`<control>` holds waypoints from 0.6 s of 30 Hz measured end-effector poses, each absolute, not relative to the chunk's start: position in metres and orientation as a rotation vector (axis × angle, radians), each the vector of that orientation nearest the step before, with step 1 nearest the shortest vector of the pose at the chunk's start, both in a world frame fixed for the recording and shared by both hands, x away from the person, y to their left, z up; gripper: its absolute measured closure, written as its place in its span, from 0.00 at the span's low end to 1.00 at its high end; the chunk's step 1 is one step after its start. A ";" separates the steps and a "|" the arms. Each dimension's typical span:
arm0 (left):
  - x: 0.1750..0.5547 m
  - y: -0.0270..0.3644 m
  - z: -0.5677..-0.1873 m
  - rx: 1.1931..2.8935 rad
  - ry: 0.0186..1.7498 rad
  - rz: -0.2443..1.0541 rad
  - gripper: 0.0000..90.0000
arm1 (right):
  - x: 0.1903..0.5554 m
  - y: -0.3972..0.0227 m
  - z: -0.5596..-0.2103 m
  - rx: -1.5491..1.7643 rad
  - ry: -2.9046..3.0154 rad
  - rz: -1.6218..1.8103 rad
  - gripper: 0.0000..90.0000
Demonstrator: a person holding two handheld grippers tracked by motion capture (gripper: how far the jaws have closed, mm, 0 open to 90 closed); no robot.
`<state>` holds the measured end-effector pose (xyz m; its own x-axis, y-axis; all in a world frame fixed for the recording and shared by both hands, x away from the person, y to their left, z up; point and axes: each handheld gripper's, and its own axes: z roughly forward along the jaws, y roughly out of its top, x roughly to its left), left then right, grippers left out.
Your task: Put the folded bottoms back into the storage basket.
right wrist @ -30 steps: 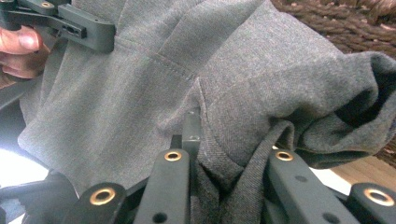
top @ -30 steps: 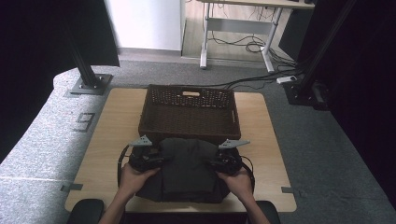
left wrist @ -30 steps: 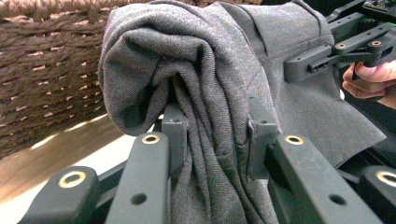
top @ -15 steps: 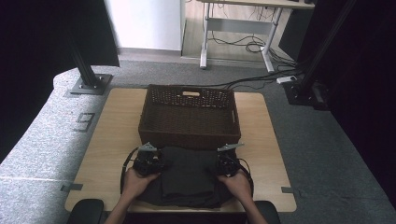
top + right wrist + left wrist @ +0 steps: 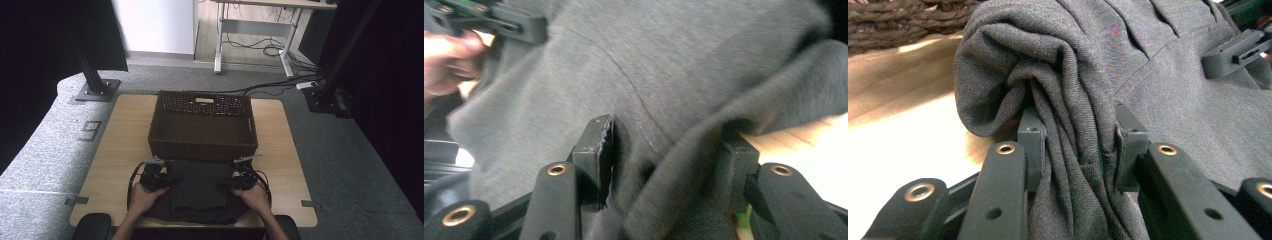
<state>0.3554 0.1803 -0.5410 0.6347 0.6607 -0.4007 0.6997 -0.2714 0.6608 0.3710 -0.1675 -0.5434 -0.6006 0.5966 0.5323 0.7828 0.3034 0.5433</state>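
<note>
My left jaws point(image 5: 1078, 135) are clamped on a bunched fold of the grey cloth point(image 5: 1158, 90); the fabric fills the gap between them and bulges over the tips in a rolled hump. My right jaws point(image 5: 669, 150) have just been closing, with cloth between them: one pad presses a fold, while the other sits under a draped edge, and I cannot tell whether it bears on the fabric.

From above, the left gripper point(image 5: 152, 175) sits at the cloth's point(image 5: 199, 192) left edge and the right gripper point(image 5: 242, 176) at its right edge, each held in a hand point(image 5: 142, 199). The cloth lies flat on the near part of the bench point(image 5: 120, 145), folded to a rough rectangle between the grippers. A dark wicker basket point(image 5: 202, 125) stands just beyond it, its near wall close to the cloth's far edge.
</note>
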 end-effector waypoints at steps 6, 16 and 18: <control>0.355 0.179 -0.543 1.986 1.060 -0.055 0.73 | 0.373 -0.148 -0.544 -1.209 -2.339 -1.175 0.55; 0.347 0.171 -0.535 1.988 1.049 -0.013 0.75 | 0.355 -0.141 -0.536 -1.276 -2.437 -1.233 0.76; 0.345 0.170 -0.530 1.982 1.035 -0.010 0.76 | 0.352 -0.144 -0.529 -1.267 -2.423 -1.287 0.81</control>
